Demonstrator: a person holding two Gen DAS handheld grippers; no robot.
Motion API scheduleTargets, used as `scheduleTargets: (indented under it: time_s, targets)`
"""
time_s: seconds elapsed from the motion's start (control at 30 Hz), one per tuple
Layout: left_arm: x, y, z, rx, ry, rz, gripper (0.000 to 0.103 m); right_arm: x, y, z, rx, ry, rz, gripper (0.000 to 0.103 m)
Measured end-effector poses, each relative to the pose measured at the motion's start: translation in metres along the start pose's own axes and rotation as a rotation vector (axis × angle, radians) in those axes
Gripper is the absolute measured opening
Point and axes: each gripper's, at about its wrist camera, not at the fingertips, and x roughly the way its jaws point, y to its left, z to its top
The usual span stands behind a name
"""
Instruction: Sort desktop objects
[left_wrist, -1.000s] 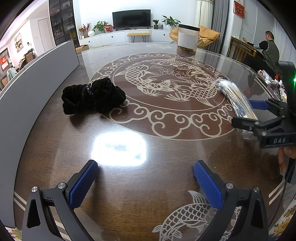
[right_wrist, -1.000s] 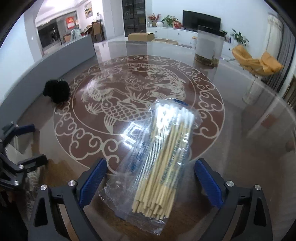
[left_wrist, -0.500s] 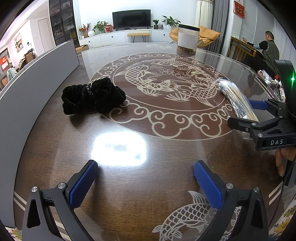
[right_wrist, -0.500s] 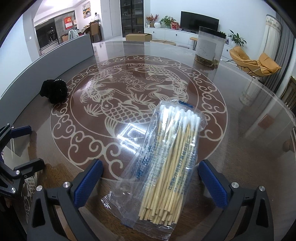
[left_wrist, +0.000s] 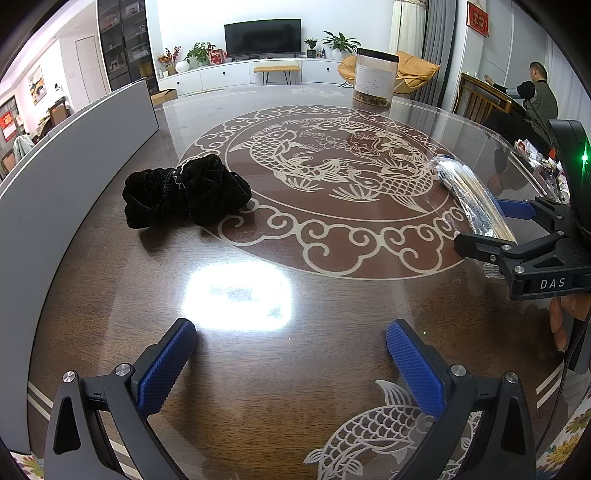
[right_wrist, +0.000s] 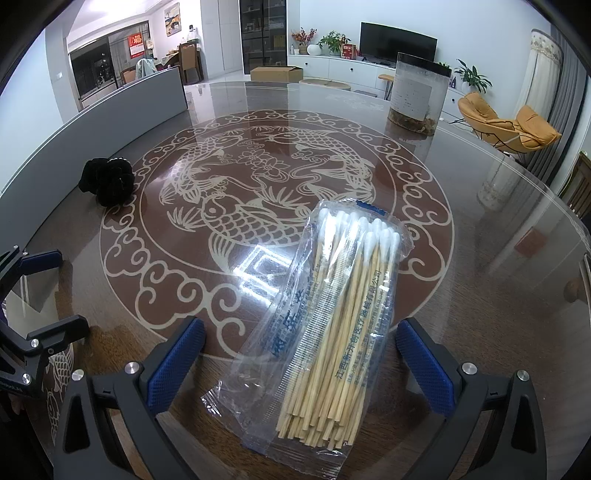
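Directly between wide-spread fingers of right gripper (right_wrist: 299, 354): cotton-swab packet (right_wrist: 332, 325), stick ends nearest, long axis running ahead; left gripper (left_wrist: 291, 354) likewise wide, empty, farther off.

"DAS" on right gripper (left_wrist: 517, 225); blue Chinese print on swab packet (right_wrist: 325, 317).

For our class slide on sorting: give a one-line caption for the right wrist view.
Open right gripper straddling a bag of cotton swabs on the glass-topped table.
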Motion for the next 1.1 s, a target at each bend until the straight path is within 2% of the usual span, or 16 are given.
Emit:
scheduleTargets:
  time_s: [0.4,0.53,0.6,0.63,0.7,0.73,0.83,0.97,1.1]
  targets:
    - [0.000,0.001,0.000,0.009,0.000,-0.007,0.103,0.000,-0.001,0.000,0.000,0.000,0.000,0.103]
    - [0.000,0.008,0.006,0.125,0.082,-0.089,0.103,0.000,-0.001,0.000,0.000,0.000,0.000,0.103]
    - [0.003,0.011,0.013,0.260,0.128,-0.144,0.103,0.000,-0.001,0.000,0.000,0.000,0.000,0.103]
    - [0.003,0.011,0.017,0.346,0.125,-0.147,0.103,0.000,-0.001,0.000,0.000,0.000,0.000,0.103]
    - [0.002,0.019,0.025,0.501,0.100,-0.095,0.103,0.000,-0.001,0.000,0.000,0.000,0.000,0.103]
    - [0.003,0.022,0.033,0.535,0.097,-0.088,0.103,0.000,-0.001,0.000,0.000,0.000,0.000,0.103]
    - [0.005,0.041,0.061,0.579,0.079,-0.129,0.103,0.000,-0.001,0.000,0.000,0.000,0.000,0.103]
    - [0.020,0.063,0.093,0.590,0.049,-0.126,0.103,0.000,-0.001,0.000,0.000,0.000,0.000,0.103]
    - [0.042,0.071,0.106,0.590,0.063,-0.119,0.103,0.000,-0.001,0.000,0.000,0.000,0.000,0.103]
